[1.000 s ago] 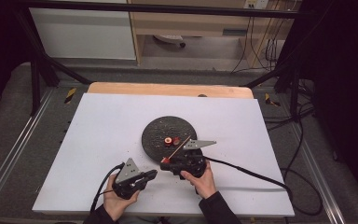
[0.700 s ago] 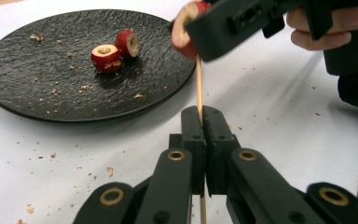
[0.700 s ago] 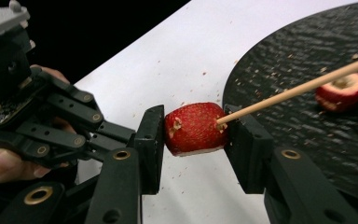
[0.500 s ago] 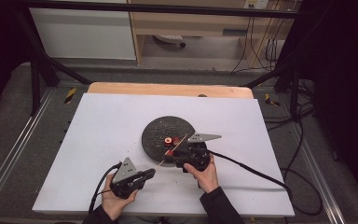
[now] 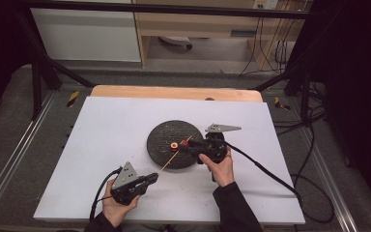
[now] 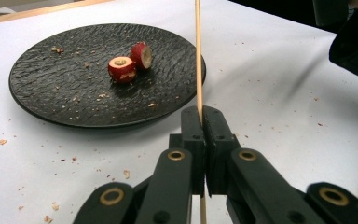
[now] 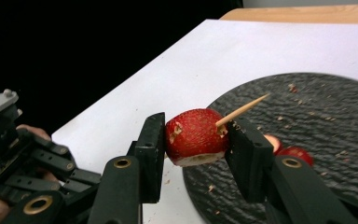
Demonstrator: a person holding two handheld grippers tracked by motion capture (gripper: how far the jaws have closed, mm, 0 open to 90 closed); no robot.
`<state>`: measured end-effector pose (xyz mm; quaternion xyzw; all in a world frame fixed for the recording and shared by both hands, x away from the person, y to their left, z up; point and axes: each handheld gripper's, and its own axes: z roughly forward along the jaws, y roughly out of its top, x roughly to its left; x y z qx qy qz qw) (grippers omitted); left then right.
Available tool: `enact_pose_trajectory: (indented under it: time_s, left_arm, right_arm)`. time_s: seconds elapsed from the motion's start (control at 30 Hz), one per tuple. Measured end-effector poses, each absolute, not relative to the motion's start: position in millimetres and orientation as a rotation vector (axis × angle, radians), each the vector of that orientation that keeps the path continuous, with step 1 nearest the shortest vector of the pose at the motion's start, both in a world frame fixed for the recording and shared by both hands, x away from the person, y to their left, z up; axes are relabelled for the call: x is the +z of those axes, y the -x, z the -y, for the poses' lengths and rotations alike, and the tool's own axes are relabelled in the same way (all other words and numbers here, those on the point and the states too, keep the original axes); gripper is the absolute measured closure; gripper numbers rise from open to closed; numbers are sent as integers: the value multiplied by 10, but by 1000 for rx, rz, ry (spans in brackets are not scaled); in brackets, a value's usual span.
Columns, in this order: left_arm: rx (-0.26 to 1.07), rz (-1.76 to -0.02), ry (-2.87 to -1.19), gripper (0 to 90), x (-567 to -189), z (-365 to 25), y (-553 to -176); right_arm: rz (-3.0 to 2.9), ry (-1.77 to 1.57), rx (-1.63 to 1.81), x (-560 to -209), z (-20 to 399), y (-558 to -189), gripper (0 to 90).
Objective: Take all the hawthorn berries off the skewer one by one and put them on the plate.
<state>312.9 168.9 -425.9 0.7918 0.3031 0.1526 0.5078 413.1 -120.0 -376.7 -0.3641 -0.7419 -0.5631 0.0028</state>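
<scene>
Now strawberry skewered, between right tool pads.

The left gripper sits low near the table's front edge, jaws pinched together. The right gripper is raised, pointing leftward, jaws clamped.

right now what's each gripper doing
left gripper: closed on the wooden skewer.
right gripper: closed on a strawberry piece, with the skewer through it.

Red strawberry on wooden skewer
</scene>
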Motion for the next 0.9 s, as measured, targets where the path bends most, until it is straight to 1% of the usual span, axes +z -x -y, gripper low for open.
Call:
enact_pose_trajectory:
  time_s: [0.57, 0.77, 0.9]
  left_arm:
    - [376, -744, -1906, 881, -4265, -1763, -3127]
    - [385, -763, -1891, 881, -4255, -1832, -3133]
    - [393, -779, -1883, 881, -4245, -1875, -3144]
  right_arm:
    - [2299, 1315, -1850, -3450, 1556, -4440, 605]
    - [2353, 1391, -1818, -3481, 1600, -4543, 605]
    - [2402, 1423, -1745, -3625, 1537, -4606, 605]
